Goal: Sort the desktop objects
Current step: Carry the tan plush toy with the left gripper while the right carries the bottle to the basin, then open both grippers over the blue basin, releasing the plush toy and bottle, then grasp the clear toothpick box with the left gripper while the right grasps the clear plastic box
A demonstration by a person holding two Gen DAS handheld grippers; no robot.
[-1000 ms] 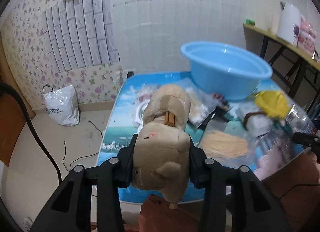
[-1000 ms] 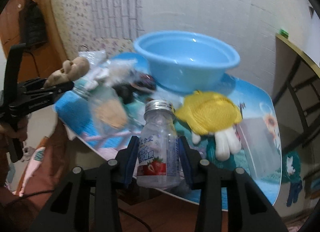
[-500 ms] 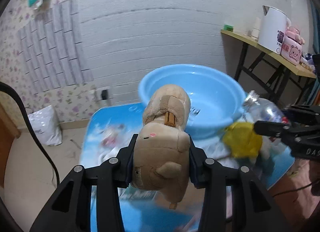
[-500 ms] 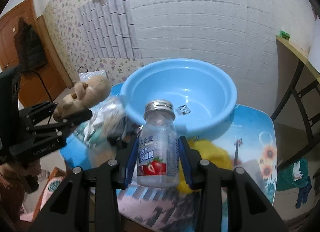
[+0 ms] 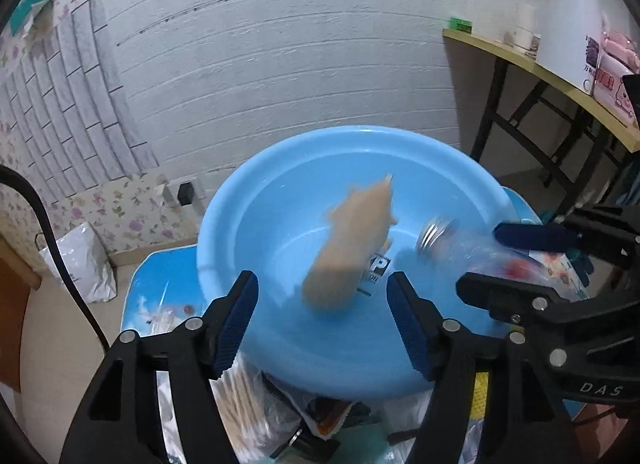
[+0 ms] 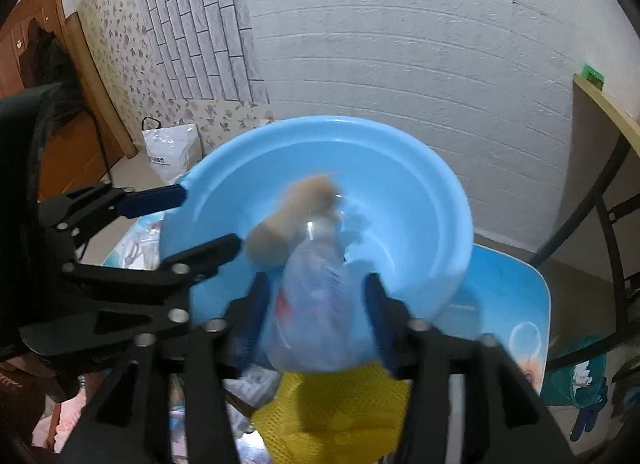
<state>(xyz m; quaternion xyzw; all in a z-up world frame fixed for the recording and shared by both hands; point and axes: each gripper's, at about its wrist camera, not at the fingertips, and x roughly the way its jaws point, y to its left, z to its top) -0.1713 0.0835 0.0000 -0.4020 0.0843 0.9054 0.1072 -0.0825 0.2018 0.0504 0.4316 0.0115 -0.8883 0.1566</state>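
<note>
So our left gripper (image 5: 322, 320) has its jaws opening right now with nothing pinched between the 2 blue pads, and the tan plush toy (image 5: 352, 252) is a blurry blob out past the fingertips, clear of the pads and over the inside of the blue plastic basin (image 5: 224, 232). We can't tell from the blur whether it's touching the basin floor. Same deal on our right gripper (image 6: 314, 312): jaws opening, and the clear plastic bottle (image 6: 312, 304) with the red on its label sits smeared between the 2 fingers, its metal cap end pointing into the basin. It looks loose from the pads on both sides, though the blur makes that hard to call for sure. In the left wrist view the bottle's silver cap (image 5: 434, 232) shows up just right of the plush, both over the basin's bottom where a printed sticker (image 5: 378, 270) peeks out. The basin sits on a blue picture-printed table (image 6: 516, 304), with a yellow mesh thing (image 6: 332, 416) and a pile of plastic-wrapped bits (image 5: 248, 404) near us in front of it. Further out we've got a white plastic bag (image 5: 80, 264) on the floor by the floral wallpaper, and a wooden side shelf (image 5: 532, 64) on the right.
</note>
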